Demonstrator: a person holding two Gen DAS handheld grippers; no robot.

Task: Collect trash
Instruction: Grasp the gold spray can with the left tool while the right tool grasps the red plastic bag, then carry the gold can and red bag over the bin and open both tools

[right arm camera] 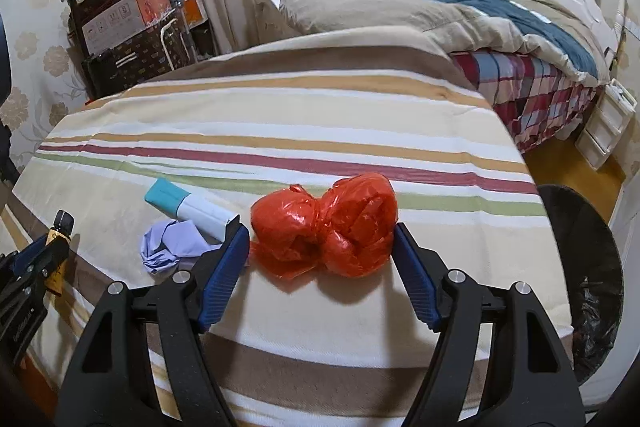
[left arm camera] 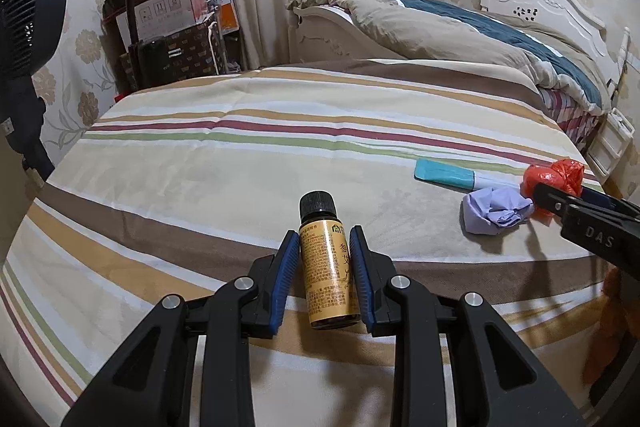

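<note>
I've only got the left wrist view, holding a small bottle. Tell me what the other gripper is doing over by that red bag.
Observer: The right gripper is open, its blue pads either side of the red plastic bag, not pressing it.
Operator: Anything to drop trash into?
Observer: Yes, a dark bin with a black liner stands off the right edge of the striped cloth.
Operator: Is the crumpled purple paper in the way?
Observer: No, the purple paper lies left of the left pad, outside the jaws.
</note>
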